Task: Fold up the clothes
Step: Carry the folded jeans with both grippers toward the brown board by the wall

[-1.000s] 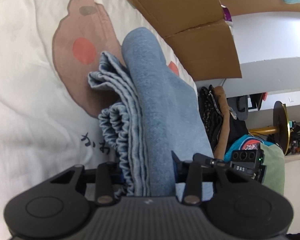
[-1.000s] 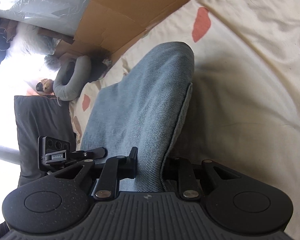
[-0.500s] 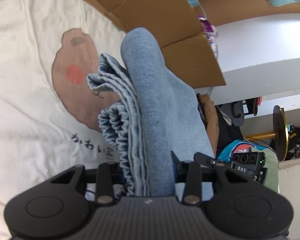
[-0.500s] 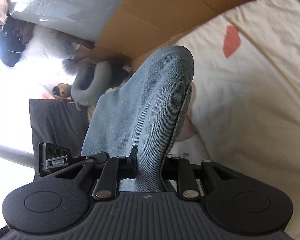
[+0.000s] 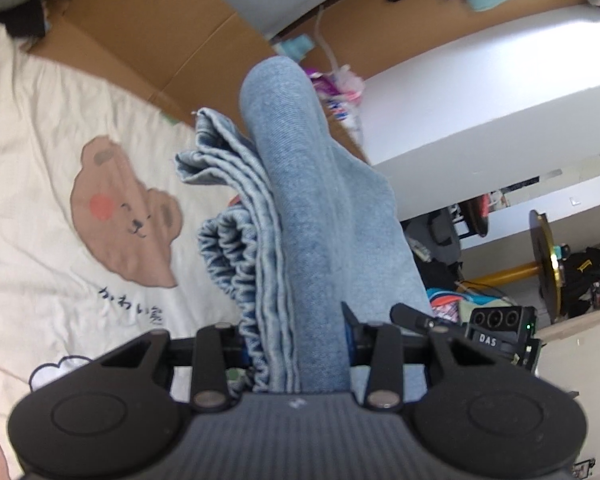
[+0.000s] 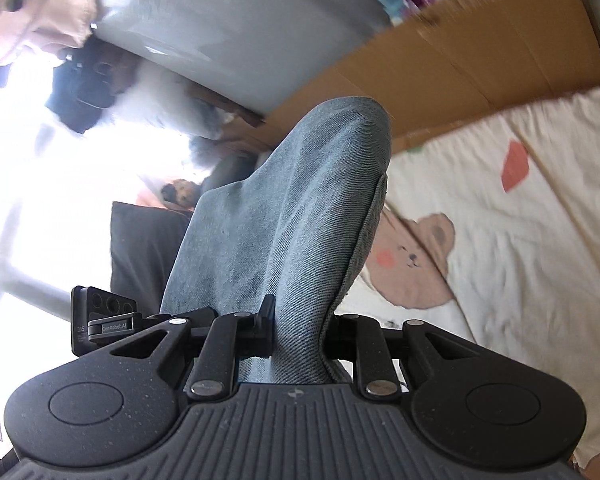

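The left gripper [image 5: 300, 344] is clamped on a thick bundle of folded denim [image 5: 300, 208], which fills the narrow gap between its jaws and runs forward from them. The right gripper [image 6: 298, 332] is likewise closed tight on the denim [image 6: 284, 216], the cloth pinched between its jaws. Each gripper shows at the edge of the other's view, so the two sit close together.
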Demonstrator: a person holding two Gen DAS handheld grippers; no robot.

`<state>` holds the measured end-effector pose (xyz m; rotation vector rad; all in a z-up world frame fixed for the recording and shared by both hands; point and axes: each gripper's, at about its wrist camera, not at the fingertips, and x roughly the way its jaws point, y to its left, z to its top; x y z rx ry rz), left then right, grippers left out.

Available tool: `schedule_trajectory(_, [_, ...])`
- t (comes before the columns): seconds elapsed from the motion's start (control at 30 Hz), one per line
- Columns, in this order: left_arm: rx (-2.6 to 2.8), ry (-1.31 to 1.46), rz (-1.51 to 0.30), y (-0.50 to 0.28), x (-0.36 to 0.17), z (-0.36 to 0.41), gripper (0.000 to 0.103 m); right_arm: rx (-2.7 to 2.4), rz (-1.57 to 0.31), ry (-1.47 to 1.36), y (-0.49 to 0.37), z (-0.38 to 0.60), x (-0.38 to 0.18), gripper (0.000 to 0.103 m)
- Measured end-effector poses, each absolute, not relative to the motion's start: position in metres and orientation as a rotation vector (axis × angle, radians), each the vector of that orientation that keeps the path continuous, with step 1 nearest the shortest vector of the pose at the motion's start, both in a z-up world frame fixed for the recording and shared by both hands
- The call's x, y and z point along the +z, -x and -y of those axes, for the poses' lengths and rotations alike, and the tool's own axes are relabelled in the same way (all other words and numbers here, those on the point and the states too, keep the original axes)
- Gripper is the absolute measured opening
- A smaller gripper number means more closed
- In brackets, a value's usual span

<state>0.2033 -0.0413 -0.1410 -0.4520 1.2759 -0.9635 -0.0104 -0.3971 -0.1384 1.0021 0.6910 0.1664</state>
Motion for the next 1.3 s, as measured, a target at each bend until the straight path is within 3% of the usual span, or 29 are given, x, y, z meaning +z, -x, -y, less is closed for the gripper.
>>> schedule_trajectory(0.7, [-1.018,0.426,-1.139,-0.149,0.008,0.074,0.041,0.162,-0.573,-0.892,0.063,0.409,0.035,0.020])
schedule_trajectory(1.3, [-1.165,0.400,-1.079,-0.103,0.055,0.181,0.041,0.042,-0.476,-0.835,0.151,0.483,0.116,0.020])
